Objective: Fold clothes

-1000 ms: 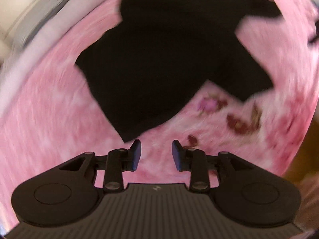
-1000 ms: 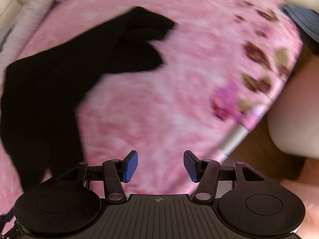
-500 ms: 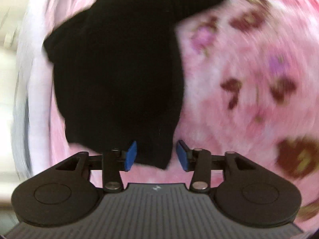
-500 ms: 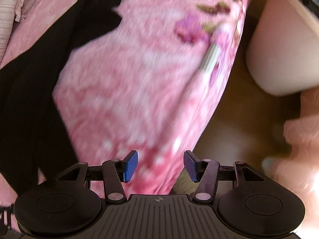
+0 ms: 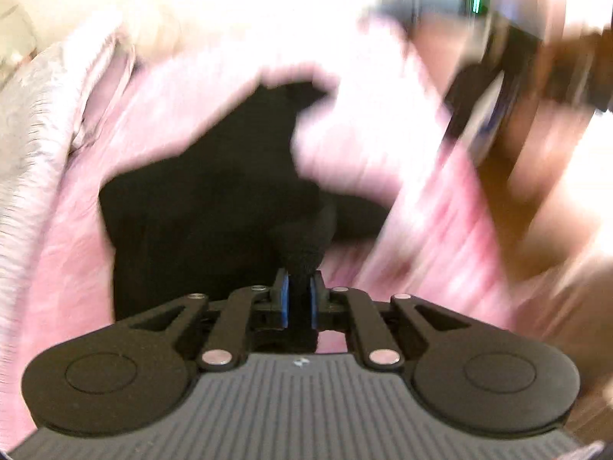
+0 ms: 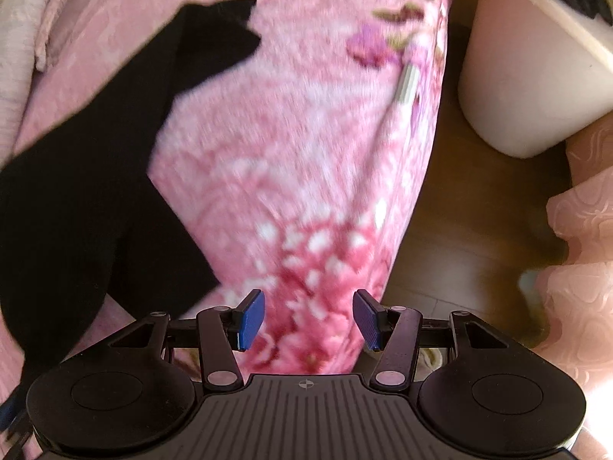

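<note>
Left wrist view: left tongs (image 5: 299, 294) closing, pinching the black garment (image 5: 199, 207); right tongs (image 6: 308, 320) gape beside it.

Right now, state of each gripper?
Left gripper: closing on a bunched fold of the black fabric garment.
Right gripper: open, empty, over the pink floral blanket.

You're in a home bedroom: a bed under a plush pink floral blanket (image 6: 306, 161) fills most of your view, with pale quilted bedding (image 6: 23, 27) bunched at its far side. A wooden floor (image 6: 459, 237) runs alongside, with a white bin (image 6: 528, 76) standing on it.
</note>
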